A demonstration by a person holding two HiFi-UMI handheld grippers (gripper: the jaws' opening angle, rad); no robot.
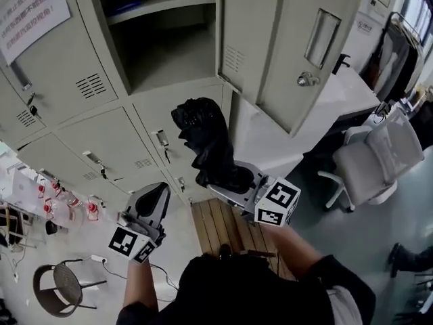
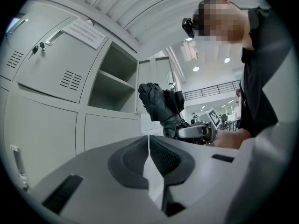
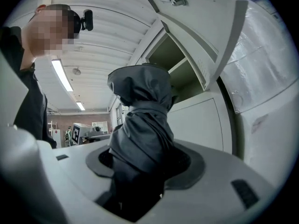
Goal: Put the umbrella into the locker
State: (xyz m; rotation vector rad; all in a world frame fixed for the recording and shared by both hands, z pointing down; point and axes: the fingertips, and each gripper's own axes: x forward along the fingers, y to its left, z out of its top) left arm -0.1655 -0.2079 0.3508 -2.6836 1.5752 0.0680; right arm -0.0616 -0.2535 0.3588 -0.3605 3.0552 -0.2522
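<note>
**Umbrella held below the open locker**

The grey locker bank (image 1: 101, 134) stands ahead of both grippers. One compartment (image 1: 169, 59) is open above them, and its door (image 1: 298, 53) stands swung out over the right gripper (image 1: 233, 181). That gripper pinches the folded black umbrella (image 1: 206, 144) (bundled end up, just below the opening). Beside it, the left gripper (image 1: 157, 193) has its jaws pressed together on nothing.

White office chair (image 1: 375, 158), grey floor (image 1: 352, 242)
</note>
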